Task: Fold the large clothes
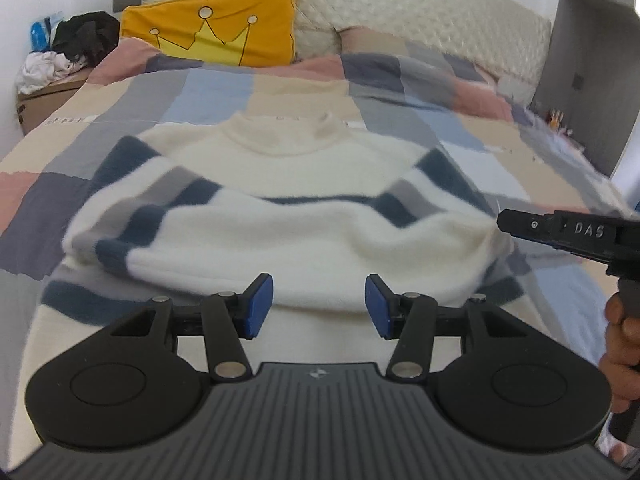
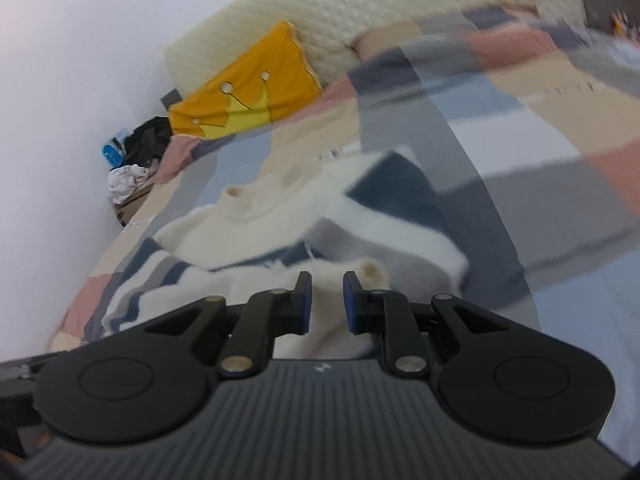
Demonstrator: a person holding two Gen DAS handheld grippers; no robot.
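Left gripper [image 1: 319, 306], jaws spread and holding nothing, is poised over the sweater [image 1: 280, 216], which lies flat on the quilt [image 1: 208, 88], collar toward the yellow pillow [image 1: 216, 24]. Both sleeves are seen folded across the chest. Right gripper [image 2: 327, 302], jaws partly apart, is placed at the sweater's right edge; any pinch cannot be confirmed. Body folds seem left.

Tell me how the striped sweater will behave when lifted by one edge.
The sweater looks fluffy and thick, so it probably grips well between the pads. It already drapes in soft folds on the quilt, so it will likely sag and hang limp.
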